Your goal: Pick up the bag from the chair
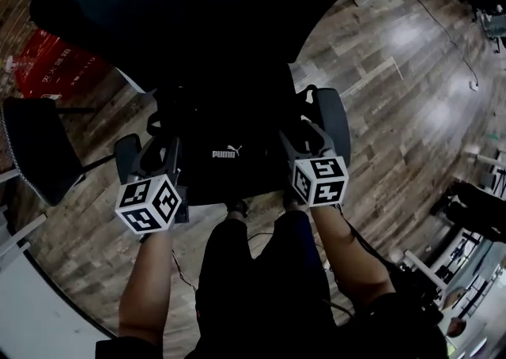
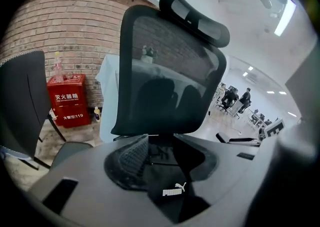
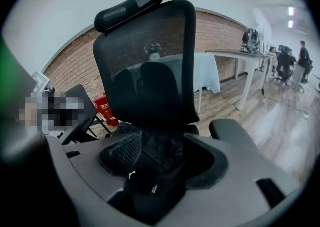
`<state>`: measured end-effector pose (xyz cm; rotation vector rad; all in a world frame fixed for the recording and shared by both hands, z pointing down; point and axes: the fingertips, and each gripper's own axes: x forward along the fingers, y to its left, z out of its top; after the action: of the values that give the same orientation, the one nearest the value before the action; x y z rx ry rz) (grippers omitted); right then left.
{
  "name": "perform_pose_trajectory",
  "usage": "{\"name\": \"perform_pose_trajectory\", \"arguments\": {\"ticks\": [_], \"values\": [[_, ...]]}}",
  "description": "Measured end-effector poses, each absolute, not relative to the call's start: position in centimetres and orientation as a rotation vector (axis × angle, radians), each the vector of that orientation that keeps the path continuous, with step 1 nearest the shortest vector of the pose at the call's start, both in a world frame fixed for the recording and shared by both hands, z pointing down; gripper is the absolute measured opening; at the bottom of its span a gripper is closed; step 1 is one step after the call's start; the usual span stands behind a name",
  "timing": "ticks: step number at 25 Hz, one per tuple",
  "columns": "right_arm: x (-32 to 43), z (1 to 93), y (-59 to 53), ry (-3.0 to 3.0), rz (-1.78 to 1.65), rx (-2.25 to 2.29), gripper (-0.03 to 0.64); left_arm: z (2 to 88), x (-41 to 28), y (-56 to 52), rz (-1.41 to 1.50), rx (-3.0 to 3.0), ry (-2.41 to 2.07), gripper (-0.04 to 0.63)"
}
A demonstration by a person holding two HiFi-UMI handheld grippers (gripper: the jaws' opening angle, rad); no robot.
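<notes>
Wide wooden floor (image 1: 395,88) is lying to the right of the black mesh office chair (image 2: 167,78). On the chair's left, a second dark chair (image 1: 35,148) and a red fire-extinguisher box (image 1: 51,65) are standing close. The black Puma bag (image 1: 225,161) is resting on the chair's seat, soft and crumpled, with its white logo facing the seat's front edge. The left gripper (image 1: 162,148) and the right gripper (image 1: 304,140) are hanging over the seat's front corners, pointing forward and down, with bare forearms behind them. The fingers of each are standing apart, with the bag showing in the gap, and are not gripping anything.
</notes>
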<state>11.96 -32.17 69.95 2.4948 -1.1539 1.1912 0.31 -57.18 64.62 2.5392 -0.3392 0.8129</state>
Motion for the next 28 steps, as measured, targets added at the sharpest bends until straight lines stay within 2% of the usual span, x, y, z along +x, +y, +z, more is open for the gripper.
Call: {"name": "perform_pose_trajectory", "arguments": {"ticks": [9, 16, 28], "values": [[11.0, 79.4, -30.6, -1.030, 1.399, 2.462, 0.299, 74.9, 0.6, -58.6, 0.975, 2.440, -0.399, 0.253], [11.5, 84.8, -30.4, -0.971, 1.469, 2.485, 0.323, 82.0, 0.9, -59.7, 1.072, 2.353, -0.406, 0.271], [12.8, 90.2, -29.8, -0.893, 1.594, 2.530, 0.347, 87.9, 1.8, -61.5, 1.166, 2.282, -0.441, 0.334]]}}
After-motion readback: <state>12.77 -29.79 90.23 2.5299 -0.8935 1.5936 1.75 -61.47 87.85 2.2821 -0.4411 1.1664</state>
